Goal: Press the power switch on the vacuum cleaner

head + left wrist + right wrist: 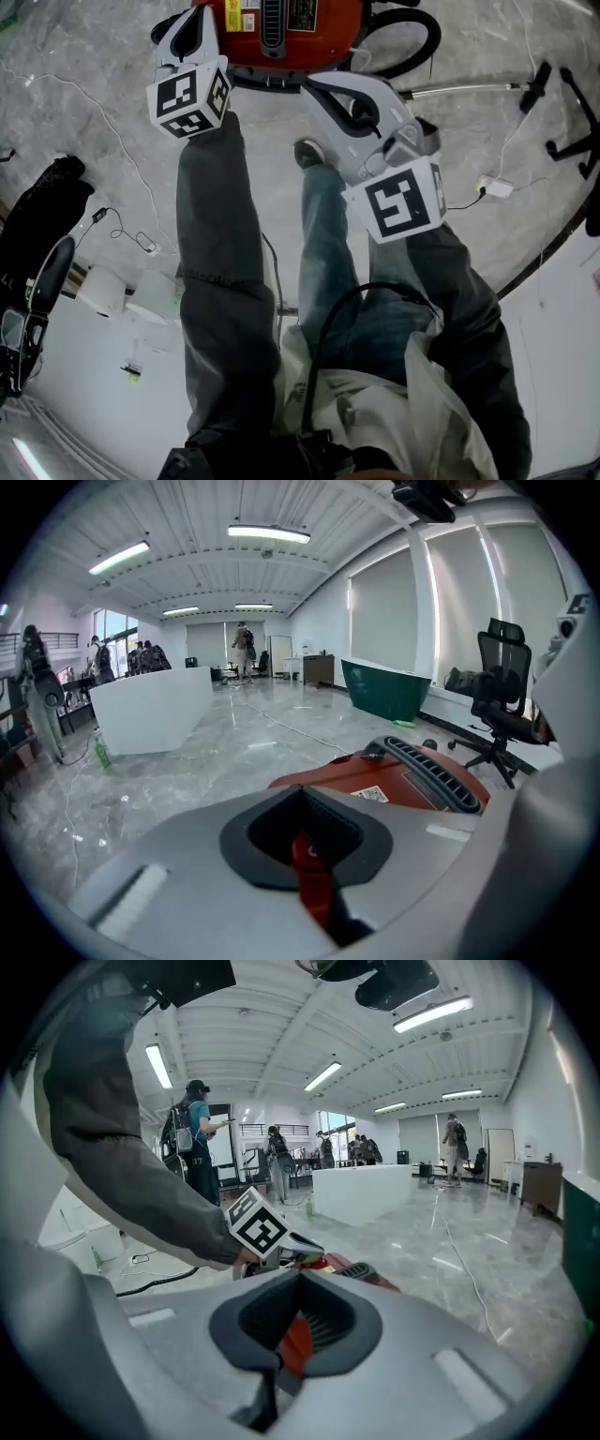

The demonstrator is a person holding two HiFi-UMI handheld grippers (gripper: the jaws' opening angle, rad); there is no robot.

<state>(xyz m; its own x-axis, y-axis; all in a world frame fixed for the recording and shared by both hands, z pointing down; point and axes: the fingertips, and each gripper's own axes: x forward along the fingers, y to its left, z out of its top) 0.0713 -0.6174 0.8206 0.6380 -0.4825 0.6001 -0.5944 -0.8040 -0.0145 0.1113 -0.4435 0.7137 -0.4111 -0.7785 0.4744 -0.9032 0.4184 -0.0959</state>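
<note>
The red vacuum cleaner (281,28) stands on the floor at the top of the head view, with a black grille down its middle. I cannot make out its power switch. My left gripper (192,23) hangs over the cleaner's left side, jaws shut and empty. In the left gripper view the red body (384,780) lies just beyond the closed jaws of the left gripper (305,846). My right gripper (323,89) is shut, empty, and held just short of the cleaner's near edge. The right gripper view shows the right gripper (295,1335), the left gripper's marker cube (258,1225) and the cleaner (361,1274).
A black hose (412,37) and metal wand (459,89) trail right of the cleaner. My legs and one shoe (309,152) stand below it. Cables, a white adapter (494,187), a black bag (42,216) and white boxes (131,292) lie around. An office chair (502,696) stands behind.
</note>
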